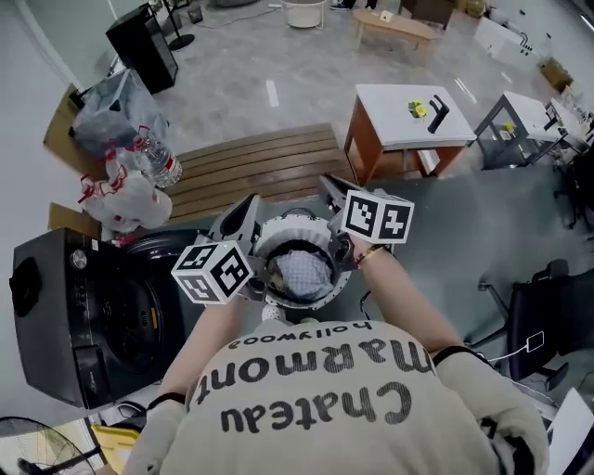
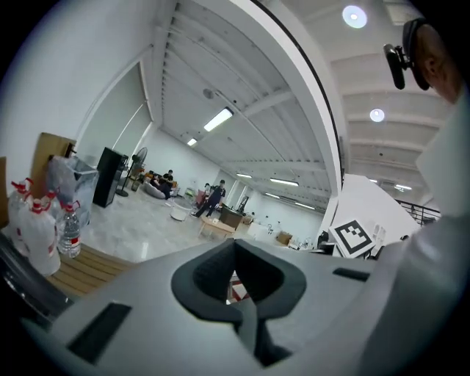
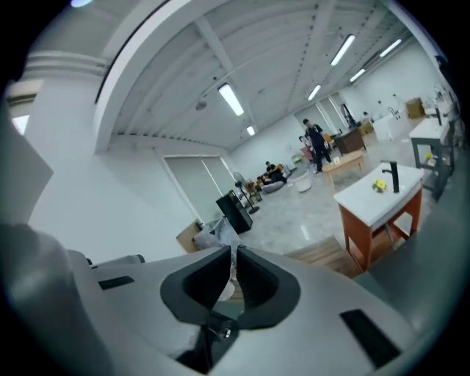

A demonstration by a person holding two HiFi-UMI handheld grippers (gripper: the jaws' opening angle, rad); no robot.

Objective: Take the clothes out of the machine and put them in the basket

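My left gripper (image 2: 235,244): jaws together, empty.
My right gripper (image 3: 233,251): jaws together, empty.
Basket (image 1: 295,220): centre, holds cloth (image 1: 304,274).
Machine (image 1: 83,315): lower left.

I get bright, even light from ceiling strip lights (image 2: 220,119); round lamps (image 2: 354,16) glare slightly; both gripper views bend the room and go black at the corners; the left gripper (image 2: 234,242) close to the lens looks soft, probably out of focus; the head view is sharp, shadows faint.
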